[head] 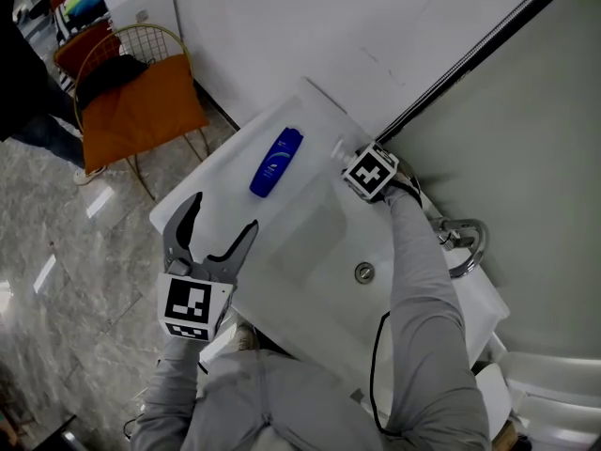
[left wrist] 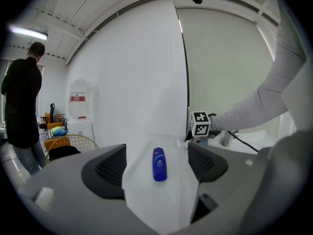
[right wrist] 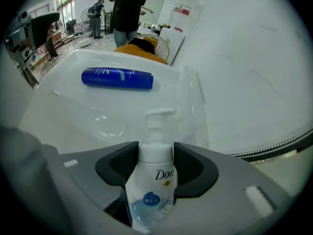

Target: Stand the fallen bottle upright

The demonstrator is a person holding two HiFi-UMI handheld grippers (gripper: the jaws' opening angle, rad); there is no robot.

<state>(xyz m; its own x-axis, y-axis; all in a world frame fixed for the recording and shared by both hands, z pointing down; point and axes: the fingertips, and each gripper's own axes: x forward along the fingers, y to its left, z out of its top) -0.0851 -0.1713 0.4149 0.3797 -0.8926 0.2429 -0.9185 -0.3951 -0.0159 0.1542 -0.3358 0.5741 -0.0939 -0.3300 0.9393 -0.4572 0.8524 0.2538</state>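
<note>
A white Dove pump bottle (right wrist: 152, 185) sits between the jaws of my right gripper (right wrist: 155, 161), and both pads touch its shoulders. Its pump head points away from the camera, toward a blue bottle (right wrist: 117, 78) lying on its side on the white counter (right wrist: 63, 111). In the head view the right gripper (head: 349, 161) is at the counter's back edge. Its marker cube hides most of the pump bottle (head: 335, 149), and the blue bottle (head: 276, 162) lies just to its left. My left gripper (head: 223, 212) hangs open off the counter's front-left edge. In its own view the left gripper (left wrist: 157, 168) faces the blue bottle (left wrist: 159, 164), well short of it.
The sink basin (head: 315, 238) with its drain (head: 364, 272) lies right of the blue bottle, and a chrome faucet (head: 467, 242) stands behind it. A wire chair with an orange cushion (head: 136, 106) stands on the floor at left. A person in dark clothes (left wrist: 22, 106) stands farther off.
</note>
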